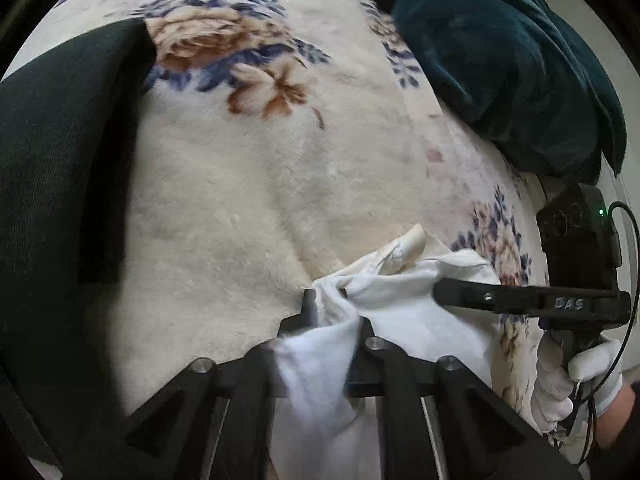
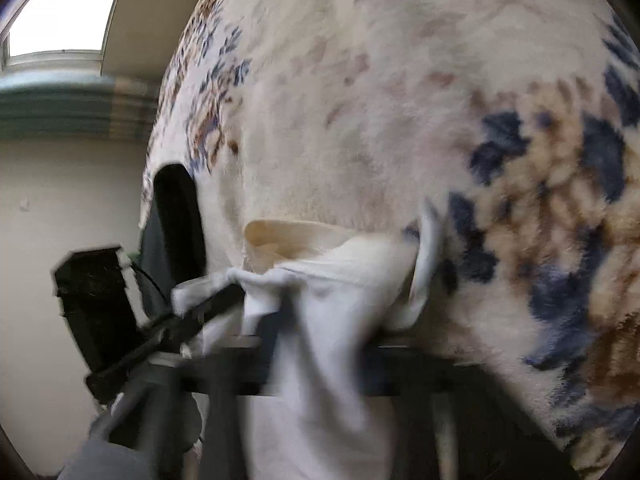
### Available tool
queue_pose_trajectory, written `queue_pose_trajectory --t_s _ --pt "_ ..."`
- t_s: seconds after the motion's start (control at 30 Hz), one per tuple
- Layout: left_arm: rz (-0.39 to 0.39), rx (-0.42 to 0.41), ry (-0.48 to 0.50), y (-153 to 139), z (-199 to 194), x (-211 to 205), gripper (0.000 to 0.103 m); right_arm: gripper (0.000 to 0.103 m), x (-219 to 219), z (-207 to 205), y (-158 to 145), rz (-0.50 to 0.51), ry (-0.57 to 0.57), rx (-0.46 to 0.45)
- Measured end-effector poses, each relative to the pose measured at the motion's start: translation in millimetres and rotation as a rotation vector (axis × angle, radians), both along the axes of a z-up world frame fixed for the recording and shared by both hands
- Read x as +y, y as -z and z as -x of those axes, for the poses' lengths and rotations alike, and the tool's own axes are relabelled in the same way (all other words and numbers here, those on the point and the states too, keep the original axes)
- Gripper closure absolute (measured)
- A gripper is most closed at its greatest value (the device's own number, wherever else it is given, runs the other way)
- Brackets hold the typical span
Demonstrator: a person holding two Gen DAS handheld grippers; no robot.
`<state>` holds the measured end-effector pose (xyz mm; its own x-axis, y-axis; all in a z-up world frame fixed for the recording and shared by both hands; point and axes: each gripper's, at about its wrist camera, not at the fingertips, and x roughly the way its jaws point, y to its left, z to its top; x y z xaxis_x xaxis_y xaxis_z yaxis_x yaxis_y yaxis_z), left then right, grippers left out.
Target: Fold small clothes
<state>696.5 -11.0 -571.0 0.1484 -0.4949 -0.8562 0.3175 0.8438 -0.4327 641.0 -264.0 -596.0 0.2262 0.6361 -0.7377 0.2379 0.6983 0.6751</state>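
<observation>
Blanket [image 1: 224, 184] spread under everything. Garment [image 1: 400, 312] laid on blanket, near lower right of left wrist view, one end drawn up between left gripper [image 1: 332, 312] fingers. Right gripper [image 1: 440, 294] set at garment's right edge, fingers laid across it. Gloved hand [image 1: 568, 380] placed right of garment. Dark cloth [image 1: 52, 184] laid at left on blanket. Pillow [image 1: 512, 72] placed behind, at upper right, well apart from garment.

Left gripper [image 1: 326, 308] pinches white garment [image 1: 400, 312]
</observation>
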Motion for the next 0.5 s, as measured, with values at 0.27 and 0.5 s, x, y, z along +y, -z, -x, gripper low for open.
queue_pose_trajectory --t_s 0.27,0.5 --pt "0.045 -0.128 0.009 -53 19 3 0.097 0.1 7 21 -49 0.037 0.027 -0.118" --pt "0.137 -0.239 0.014 -127 86 23 0.097 0.1 18 88 -131 0.021 0.037 -0.249"
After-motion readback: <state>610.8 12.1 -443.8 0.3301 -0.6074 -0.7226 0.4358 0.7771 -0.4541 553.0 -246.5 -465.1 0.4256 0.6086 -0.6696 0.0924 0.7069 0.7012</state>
